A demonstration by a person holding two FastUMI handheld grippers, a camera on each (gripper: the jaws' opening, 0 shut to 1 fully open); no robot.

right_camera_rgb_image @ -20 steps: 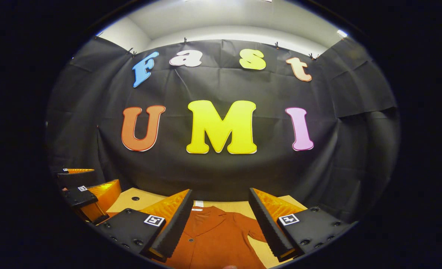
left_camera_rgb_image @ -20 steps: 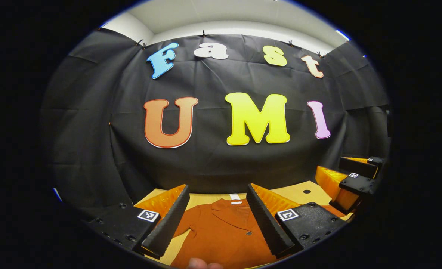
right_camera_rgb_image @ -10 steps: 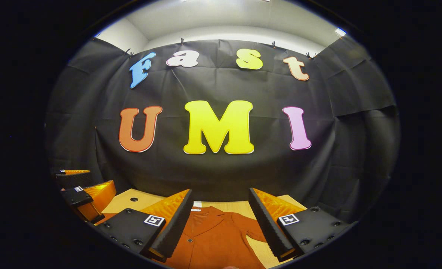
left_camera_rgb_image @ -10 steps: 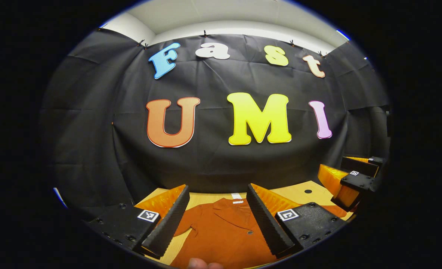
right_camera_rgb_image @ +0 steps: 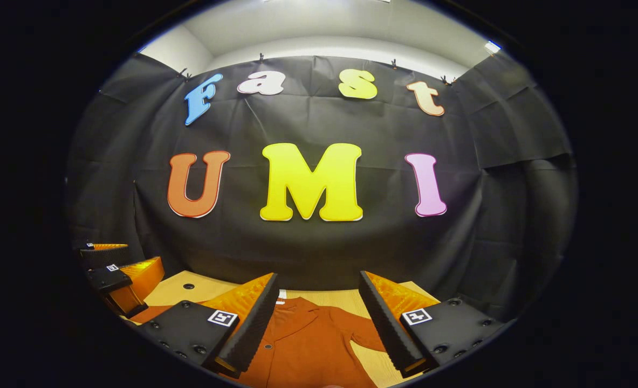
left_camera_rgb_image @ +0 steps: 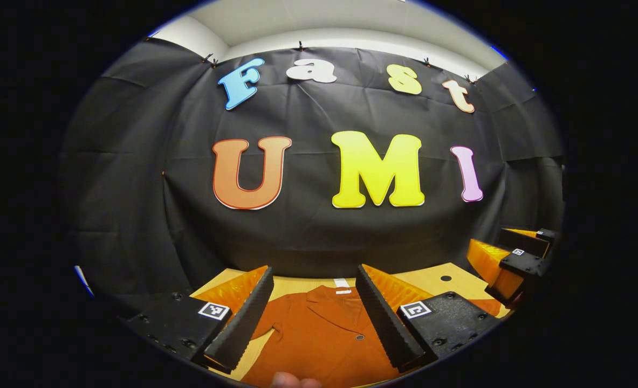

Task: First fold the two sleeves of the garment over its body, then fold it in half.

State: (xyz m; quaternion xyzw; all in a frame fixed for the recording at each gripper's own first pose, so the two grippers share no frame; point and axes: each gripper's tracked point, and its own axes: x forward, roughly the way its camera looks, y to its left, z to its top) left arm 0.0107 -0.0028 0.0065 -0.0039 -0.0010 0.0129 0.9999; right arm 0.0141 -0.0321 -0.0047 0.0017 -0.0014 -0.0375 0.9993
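Writing and labels: a small white tag [left_camera_rgb_image: 341, 284] sits at the collar of the garment [left_camera_rgb_image: 319, 337]; nothing on it can be read. Each tool finger mount carries a small square black-and-white marker [left_camera_rgb_image: 213, 310]; these hold a coded pattern, not text.

Left gripper view: the left tool [left_camera_rgb_image: 313, 312] has its jaws spread wide, released, nothing between them and nothing touching them. The rust-orange garment lies flat on the light wooden bench [left_camera_rgb_image: 432, 280], at 6 o'clock in the view, collar pointing toward 12 o'clock and the black cloth wall [left_camera_rgb_image: 135, 188]. One dark button [left_camera_rgb_image: 359, 337] shows on the front placket. One sleeve [left_camera_rgb_image: 267, 326] runs out toward 8 o'clock beside the left finger. A fingertip [left_camera_rgb_image: 289, 380] of the person shows at the bottom edge. At 4 o'clock the other tool [left_camera_rgb_image: 505, 267] hangs above the bench, jaws apart. A small dark hole [left_camera_rgb_image: 445, 278] marks the bench top near it.

Right gripper view: the right tool [right_camera_rgb_image: 316, 318] is likewise released, jaws wide, holding nothing. The garment [right_camera_rgb_image: 308, 345] lies at 6 o'clock between the fingers, collar up, a sleeve [right_camera_rgb_image: 370, 334] spreading toward 4 o'clock onto the bench [right_camera_rgb_image: 189, 293]. At 8 o'clock the other tool [right_camera_rgb_image: 122, 275] hangs above the bench, jaws apart.
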